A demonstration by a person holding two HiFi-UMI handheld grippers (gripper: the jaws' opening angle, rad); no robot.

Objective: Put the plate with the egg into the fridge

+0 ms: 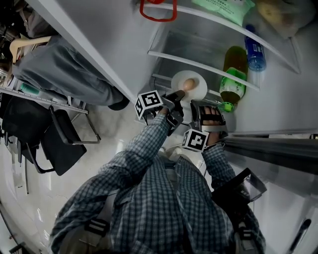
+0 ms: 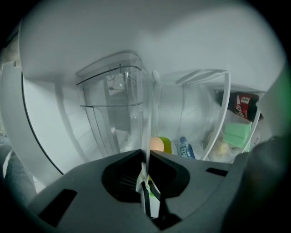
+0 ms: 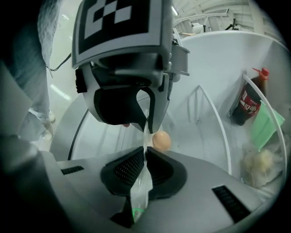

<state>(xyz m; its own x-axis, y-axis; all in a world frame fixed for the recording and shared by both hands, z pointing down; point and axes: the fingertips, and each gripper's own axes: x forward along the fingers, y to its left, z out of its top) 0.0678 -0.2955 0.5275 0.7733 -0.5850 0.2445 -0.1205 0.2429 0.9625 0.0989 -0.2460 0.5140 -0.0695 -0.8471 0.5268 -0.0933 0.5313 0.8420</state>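
Observation:
A white plate [image 1: 198,88] carrying a brown egg [image 1: 188,84] is held just in front of the open fridge's lower shelf [image 1: 198,65]. My left gripper [image 1: 177,95] is shut on the plate's near-left rim. My right gripper [image 1: 203,103] is shut on the near-right rim. In the left gripper view the plate [image 2: 147,136] stands edge-on in my left gripper [image 2: 146,155], with the egg [image 2: 156,144] just beyond. In the right gripper view my right gripper [image 3: 145,157] pinches the plate [image 3: 144,182]; the egg [image 3: 160,140] and my left gripper [image 3: 148,125] lie ahead.
A green bottle [image 1: 233,74] and a blue-capped bottle [image 1: 254,49] stand on the fridge shelves to the plate's right. A green packet [image 1: 226,7] lies higher up. A dark sauce bottle [image 3: 248,105] and a clear drawer [image 2: 113,100] are inside. A black chair [image 1: 59,136] stands at left.

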